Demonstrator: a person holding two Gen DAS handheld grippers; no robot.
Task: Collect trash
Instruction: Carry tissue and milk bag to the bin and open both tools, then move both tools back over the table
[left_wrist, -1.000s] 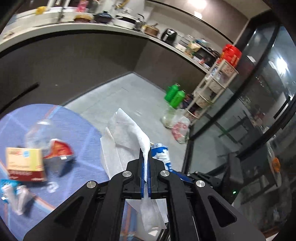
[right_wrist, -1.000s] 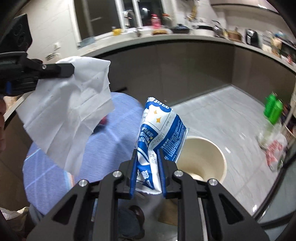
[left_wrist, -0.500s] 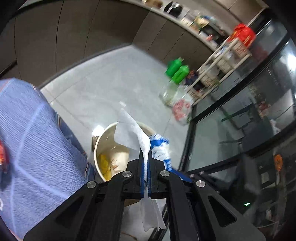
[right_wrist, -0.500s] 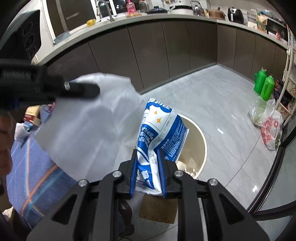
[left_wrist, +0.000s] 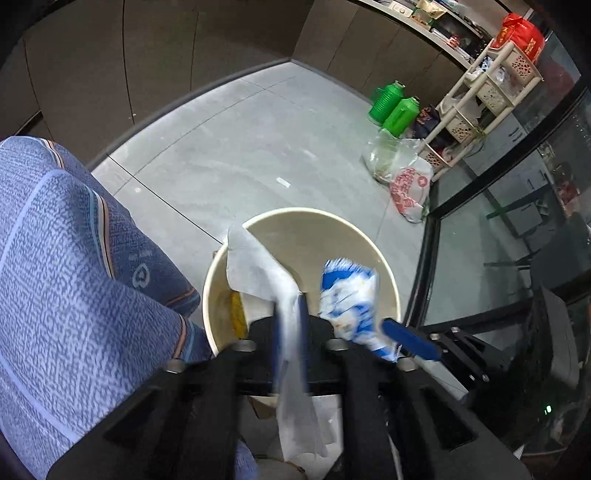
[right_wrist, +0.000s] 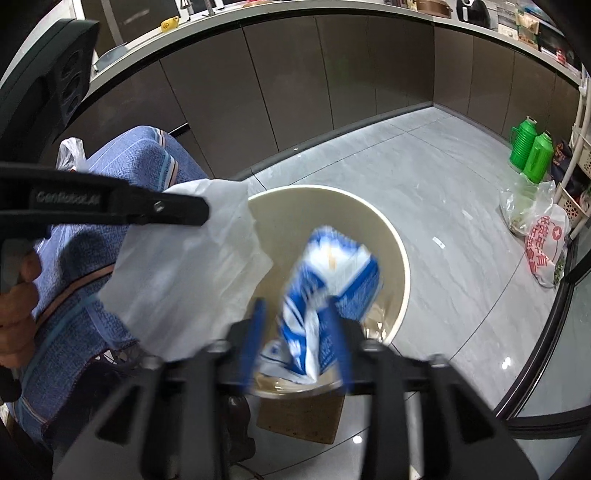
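Observation:
A round cream bin (left_wrist: 384, 273) (right_wrist: 399, 251) stands on the grey floor beside the table. My left gripper (left_wrist: 290, 306) is over its near rim, its fingers a little apart, with a white paper napkin (left_wrist: 258, 269) (right_wrist: 192, 266) still between them. My right gripper (right_wrist: 295, 314) is over the bin with its jaws spread open; the blue and white snack bag (right_wrist: 332, 273) (left_wrist: 351, 295) sits blurred between them, loose. Yellow trash lies inside the bin (left_wrist: 238, 310).
The table with the blue cloth (left_wrist: 74, 277) is at the left. Two green flasks (left_wrist: 391, 105), plastic bags (left_wrist: 410, 188) and a white rack (left_wrist: 484, 88) stand by the far wall. A glass door (left_wrist: 498, 240) is at the right. A brown board (right_wrist: 299, 417) lies under the bin.
Both grippers swung from over the table to above the bin and dipped down. The right jaws opened and freed the snack bag. The left fingers parted slightly around the napkin.

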